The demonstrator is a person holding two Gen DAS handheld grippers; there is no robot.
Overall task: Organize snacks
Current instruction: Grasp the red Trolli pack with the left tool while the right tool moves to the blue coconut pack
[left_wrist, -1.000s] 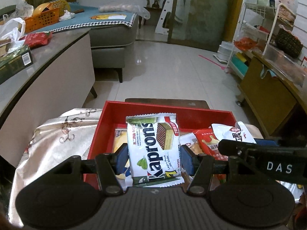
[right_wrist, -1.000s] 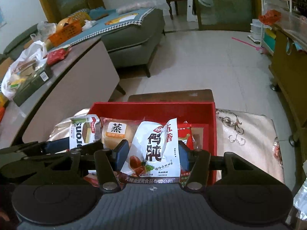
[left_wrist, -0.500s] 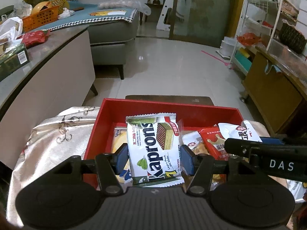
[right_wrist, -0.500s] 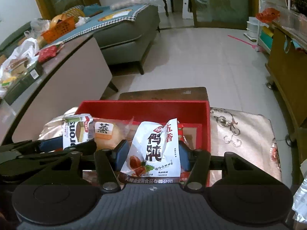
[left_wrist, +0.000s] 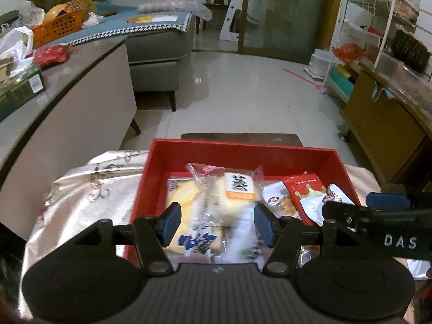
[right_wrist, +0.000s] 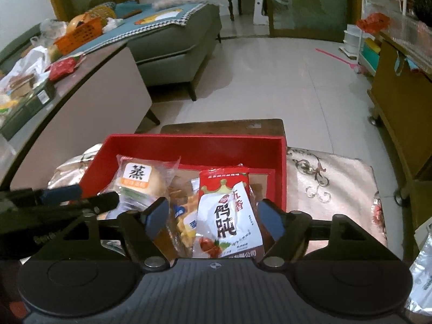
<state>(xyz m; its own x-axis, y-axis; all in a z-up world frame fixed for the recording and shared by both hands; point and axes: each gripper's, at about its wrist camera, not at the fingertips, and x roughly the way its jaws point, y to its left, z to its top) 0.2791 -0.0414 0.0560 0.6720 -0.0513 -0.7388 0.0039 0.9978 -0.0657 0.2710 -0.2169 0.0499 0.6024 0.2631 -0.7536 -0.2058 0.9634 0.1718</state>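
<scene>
While the left wrist view looks down into the red box (left_wrist: 243, 156), the left tool (left_wrist: 214, 222) has just been spreading its fingers, and they now stand apart with nothing pressed between the blue pads; a blurred white wafer packet (left_wrist: 243, 245) shows low in the gap, seemingly dropping onto the snacks below. Under it lie a bun packet with an orange label (left_wrist: 237, 189) and a yellow-and-blue packet (left_wrist: 189, 224), all inside the box, which sits on a pale patterned cloth (left_wrist: 89, 189). From the right wrist view, the right tool (right_wrist: 213, 218) has also just been opening; its pads are clear of the white-and-red chestnut packet (right_wrist: 226, 221), which leans in the gap on top of a red crown packet (right_wrist: 221, 181) near the box's right wall. The likely trouble is the heap: the chestnut packet rests tilted on loose slippery bags, so it could slide or tip toward the near edge. Both tools sit close together over the box, so pulling one back carelessly could snag a packet corner or knock the other tool.
</scene>
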